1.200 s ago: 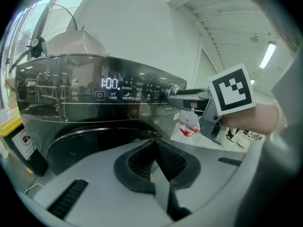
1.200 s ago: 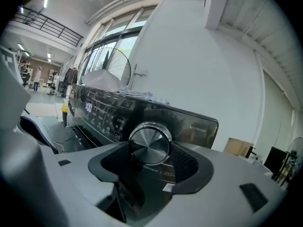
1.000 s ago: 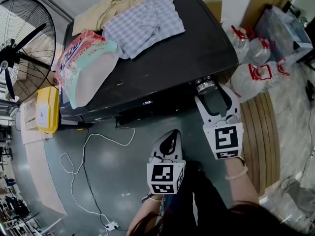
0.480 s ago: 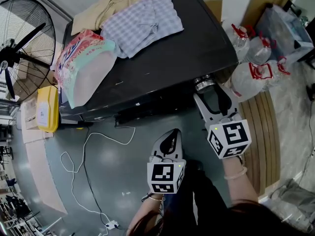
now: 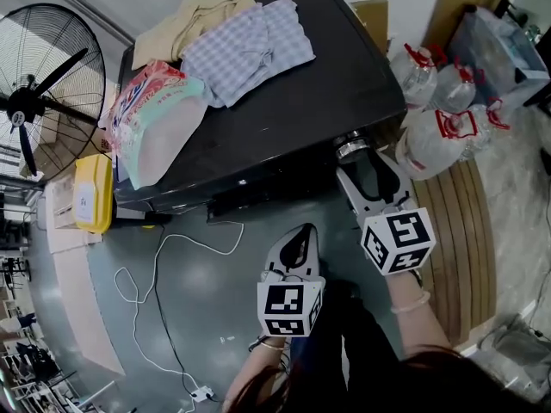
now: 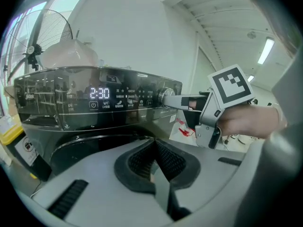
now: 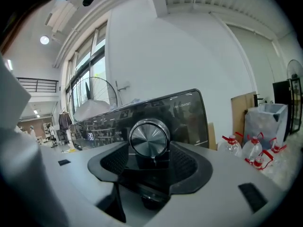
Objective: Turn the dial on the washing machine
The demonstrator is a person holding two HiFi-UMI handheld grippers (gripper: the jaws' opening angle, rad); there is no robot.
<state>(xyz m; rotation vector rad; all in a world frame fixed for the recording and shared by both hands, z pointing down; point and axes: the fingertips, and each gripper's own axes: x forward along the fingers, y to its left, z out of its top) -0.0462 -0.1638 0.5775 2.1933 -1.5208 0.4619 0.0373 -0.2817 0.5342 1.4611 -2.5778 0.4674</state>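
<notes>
The black washing machine [image 5: 293,101] fills the upper middle of the head view. Its silver dial [image 5: 350,149] sits at the right end of the front panel. My right gripper [image 5: 357,163] reaches up to the dial, and in the right gripper view [image 7: 150,148] its pads are shut on the rim of the dial [image 7: 149,135]. The left gripper view shows the lit panel [image 6: 99,93], the dial [image 6: 164,96] and the right gripper's fingers [image 6: 182,101] on it. My left gripper [image 5: 299,246] hangs back over the floor, its jaws [image 6: 154,148] shut on nothing.
Folded clothes [image 5: 245,41] and a plastic bag [image 5: 155,114] lie on the machine's lid. A standing fan [image 5: 34,101] and a yellow container [image 5: 93,194] are at the left. Water jugs [image 5: 439,119] and wooden boards [image 5: 469,231] are at the right. A white cable [image 5: 164,265] trails across the floor.
The right gripper has rolled about its own axis while on the dial, so its marker cube now sits tilted. The left gripper has stayed where it was.
</notes>
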